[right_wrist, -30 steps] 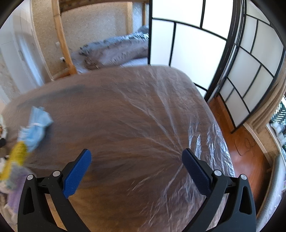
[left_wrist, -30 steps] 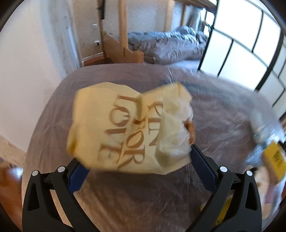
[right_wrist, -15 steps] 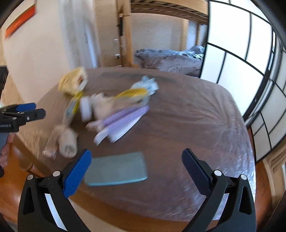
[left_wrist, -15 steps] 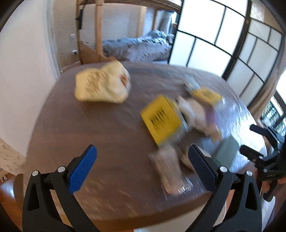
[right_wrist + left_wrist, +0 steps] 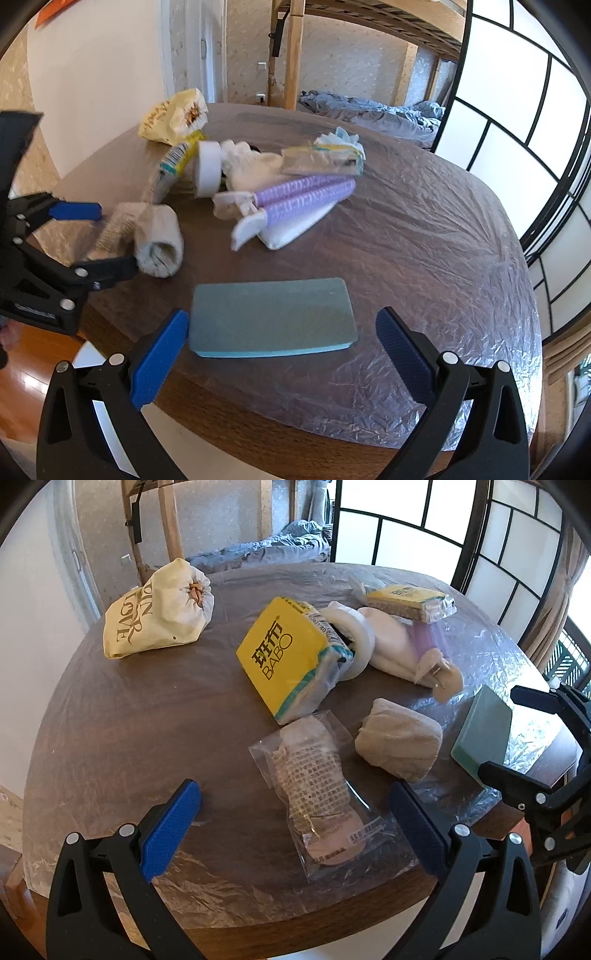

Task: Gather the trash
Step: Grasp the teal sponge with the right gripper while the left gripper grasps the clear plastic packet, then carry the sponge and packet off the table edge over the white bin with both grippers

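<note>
Trash lies on a round brown table (image 5: pixel 110 720) under plastic film. A cream bag (image 5: pixel 159 609) rests at the far left, with a yellow BABO pack (image 5: pixel 288 653), a white tape roll (image 5: pixel 354 642) and a grey wad (image 5: pixel 399 742) nearer the middle. My left gripper (image 5: pixel 295 827) is open at the near edge, and a clear packet (image 5: pixel 317 790) lies between its fingers, untouched. My right gripper (image 5: pixel 282 350) is open with a teal pad (image 5: pixel 273 317) lying between its fingertips. Purple tubes (image 5: pixel 306 195) lie beyond the pad.
The right gripper (image 5: pixel 509 734) shows at the right edge of the left wrist view, the left gripper (image 5: pixel 99 238) at the left of the right wrist view. A bunk bed with bedding (image 5: pixel 369 110) stands behind the table. Paper screens (image 5: pixel 498 554) line the right, wooden floor (image 5: pixel 22 369) lies below.
The cream bag filled the space between my left fingers a second ago; it now lies on the table's far left. Both grippers have pulled back to the near edge, facing the pile.
</note>
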`<state>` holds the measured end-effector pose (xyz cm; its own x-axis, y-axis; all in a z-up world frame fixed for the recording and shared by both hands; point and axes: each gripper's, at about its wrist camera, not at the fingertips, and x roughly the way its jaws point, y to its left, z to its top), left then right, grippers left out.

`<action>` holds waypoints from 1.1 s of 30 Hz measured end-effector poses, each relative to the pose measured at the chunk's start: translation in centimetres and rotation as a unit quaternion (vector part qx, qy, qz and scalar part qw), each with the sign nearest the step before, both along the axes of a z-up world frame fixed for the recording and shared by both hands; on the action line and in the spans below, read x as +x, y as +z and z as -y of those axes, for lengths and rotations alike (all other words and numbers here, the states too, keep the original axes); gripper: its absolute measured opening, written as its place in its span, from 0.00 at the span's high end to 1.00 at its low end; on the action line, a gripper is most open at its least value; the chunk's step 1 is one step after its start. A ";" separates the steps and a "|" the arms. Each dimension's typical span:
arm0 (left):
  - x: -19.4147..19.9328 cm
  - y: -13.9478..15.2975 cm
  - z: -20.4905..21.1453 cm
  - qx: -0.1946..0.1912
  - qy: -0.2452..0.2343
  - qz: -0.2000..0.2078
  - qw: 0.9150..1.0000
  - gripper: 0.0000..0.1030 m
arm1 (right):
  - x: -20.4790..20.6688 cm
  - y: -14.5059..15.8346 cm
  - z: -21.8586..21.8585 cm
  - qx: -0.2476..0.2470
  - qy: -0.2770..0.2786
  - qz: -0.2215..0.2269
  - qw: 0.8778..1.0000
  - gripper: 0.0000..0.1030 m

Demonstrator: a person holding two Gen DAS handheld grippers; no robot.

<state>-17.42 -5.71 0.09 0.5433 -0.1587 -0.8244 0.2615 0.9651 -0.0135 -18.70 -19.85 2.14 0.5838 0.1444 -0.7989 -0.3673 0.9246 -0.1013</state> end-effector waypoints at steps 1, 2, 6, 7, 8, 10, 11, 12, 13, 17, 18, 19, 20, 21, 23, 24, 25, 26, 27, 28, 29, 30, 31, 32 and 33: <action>0.0 0.0 -0.1 0.002 -0.001 0.001 1.000 0.01 | 0.1 -0.2 0.0 0.002 0.000 -0.002 1.000 0.04; -0.1 0.0 -0.1 0.004 -0.002 0.001 1.000 0.01 | 0.2 -0.4 0.0 0.005 0.000 -0.005 1.000 0.04; -0.2 -0.1 -0.2 0.002 -0.008 0.005 1.000 0.01 | 0.7 -1.0 0.2 0.018 -0.002 -0.015 1.000 0.04; -0.2 -0.2 -0.2 0.002 -0.008 0.005 1.000 0.01 | 0.9 -1.1 0.2 0.023 -0.003 -0.018 1.000 0.04; -0.3 -0.2 -0.1 0.003 -0.007 0.006 1.000 0.01 | 1.0 -1.1 0.3 0.028 -0.004 -0.019 0.999 0.04; -0.4 -0.2 0.0 0.003 -0.009 0.009 1.000 0.08 | 1.0 -1.1 0.3 0.037 0.004 -0.020 0.999 0.04; -0.6 0.0 0.0 0.001 -0.010 0.013 1.000 0.12 | 0.9 -1.1 0.3 0.038 0.004 -0.020 0.999 0.04; -0.7 0.1 0.0 0.000 -0.010 0.015 1.000 0.20 | 0.8 -1.0 0.4 0.040 0.002 -0.020 0.999 0.05; -0.8 0.3 0.0 -0.001 -0.010 0.016 1.000 0.27 | 0.8 -0.8 0.5 0.045 0.003 -0.020 0.999 0.09; -0.5 1.0 -0.5 -0.032 -0.007 0.007 0.999 0.48 | 0.7 -0.5 0.8 0.062 -0.001 -0.027 0.998 0.13; -0.4 1.2 -0.6 -0.035 -0.007 0.005 0.999 0.49 | 0.6 -0.4 0.8 0.062 -0.003 -0.025 0.998 0.13; -0.5 1.3 -0.6 -0.030 -0.006 0.008 0.999 0.50 | 0.5 -0.3 0.7 0.059 -0.004 -0.021 0.998 0.13; -0.6 1.4 -0.4 -0.024 -0.007 0.012 1.000 0.52 | 0.4 -0.3 0.6 0.056 -0.004 -0.018 0.998 0.13; -0.7 1.6 -0.3 -0.020 -0.008 0.016 1.000 0.58 | 0.3 -0.2 0.5 0.051 -0.004 -0.014 0.999 0.13; -0.8 1.6 -0.2 -0.022 -0.011 0.016 1.000 0.59 | 0.1 0.0 0.3 0.047 -0.005 -0.009 0.999 0.14; -0.7 1.5 -0.1 -0.022 -0.012 0.012 1.000 0.59 | 0.2 0.1 0.2 0.047 -0.006 -0.010 0.999 0.14; -0.7 1.3 0.0 -0.018 -0.012 0.008 1.000 0.59 | 0.2 0.1 0.2 0.046 -0.010 -0.008 0.999 0.14; -0.7 1.2 0.0 -0.013 -0.009 0.008 1.000 0.59 | 0.1 0.1 0.2 0.046 -0.012 -0.006 0.999 0.14; -0.8 1.2 -0.1 -0.009 -0.006 0.011 1.000 0.58 | 0.1 0.2 0.2 0.048 -0.014 -0.006 0.999 0.14; -0.8 1.1 -0.2 -0.006 -0.002 0.012 1.000 0.45 | 0.1 0.2 0.2 0.050 -0.017 -0.005 0.999 0.14; -0.8 1.0 -0.3 -0.009 0.001 0.010 1.000 0.42 | 0.1 0.3 0.3 0.051 -0.018 -0.004 0.999 0.14; -0.9 0.9 -0.4 -0.015 0.001 0.011 1.000 0.42 | 0.1 0.3 0.3 0.054 -0.018 -0.005 0.998 0.14; -1.0 0.9 -0.5 -0.014 0.001 0.013 1.000 0.45 | 0.1 0.3 0.3 0.055 -0.018 -0.006 0.998 0.14; -1.0 0.9 -0.5 -0.008 0.001 0.014 1.000 0.48 | 0.1 0.3 0.3 0.054 -0.019 -0.007 0.998 0.14; -1.1 0.8 -0.7 -0.003 -0.001 0.016 1.000 0.59 | 0.0 0.3 0.3 0.054 -0.019 -0.006 0.998 0.14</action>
